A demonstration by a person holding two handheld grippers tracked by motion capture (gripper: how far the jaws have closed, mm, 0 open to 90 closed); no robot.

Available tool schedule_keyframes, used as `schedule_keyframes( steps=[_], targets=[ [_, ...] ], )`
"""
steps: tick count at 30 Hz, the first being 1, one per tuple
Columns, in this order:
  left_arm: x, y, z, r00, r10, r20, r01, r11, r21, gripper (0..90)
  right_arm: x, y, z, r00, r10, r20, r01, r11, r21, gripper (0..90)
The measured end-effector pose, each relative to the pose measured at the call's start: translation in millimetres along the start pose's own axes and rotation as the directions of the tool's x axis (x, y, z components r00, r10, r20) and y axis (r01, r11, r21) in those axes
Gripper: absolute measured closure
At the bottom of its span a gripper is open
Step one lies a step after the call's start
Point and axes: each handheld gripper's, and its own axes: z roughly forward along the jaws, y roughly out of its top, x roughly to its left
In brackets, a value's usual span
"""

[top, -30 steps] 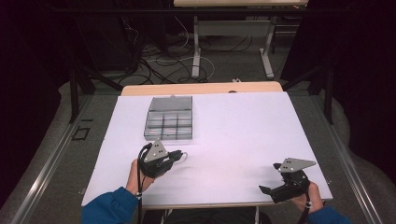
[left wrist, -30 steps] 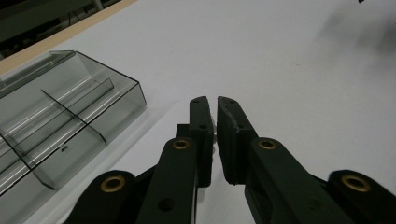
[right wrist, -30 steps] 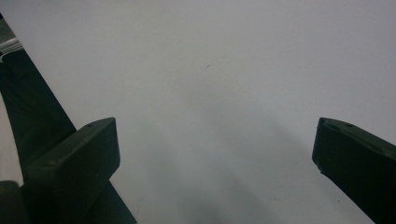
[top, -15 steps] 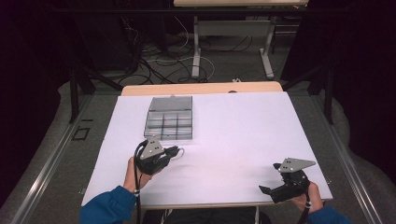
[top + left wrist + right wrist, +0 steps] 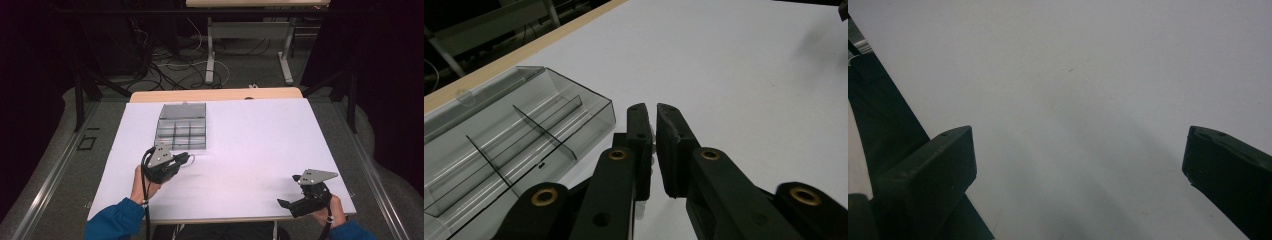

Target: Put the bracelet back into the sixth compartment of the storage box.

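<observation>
Blue sleeves (image 5: pixel 114 220), black tools, brass screws (image 5: pixel 544 196)

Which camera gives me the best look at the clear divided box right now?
The high view: the whole clear box shows there, lid open, grid of compartments visible, just beyond the left gripper. The left gripper view gives a close look at one corner beside the shut jaws. The right gripper view looks at bare white tabletop.

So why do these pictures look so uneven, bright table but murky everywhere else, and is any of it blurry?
High view: the white table is brightly lit while the floor around it falls into near-black. Left gripper view: the clear compartment box is fairly sharp with soft reflections, and the near parts of the left gripper blur slightly. Right gripper view: the right gripper casts soft grey shadows on the sheet.
</observation>
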Motion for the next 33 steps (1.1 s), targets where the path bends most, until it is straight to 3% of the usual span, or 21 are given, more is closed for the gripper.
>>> schedule_keyframes(
  steps=[33],
  targets=[
    [18.8, 10.5, 0.5, 0.9978, -0.012, -0.064, 0.009, 0.9988, -0.048, 85.1, 0.3, 0.0, 1.2, 1.0, 0.003, 0.002, -0.003, 1.0, 0.001, 0.4]
  ],
)
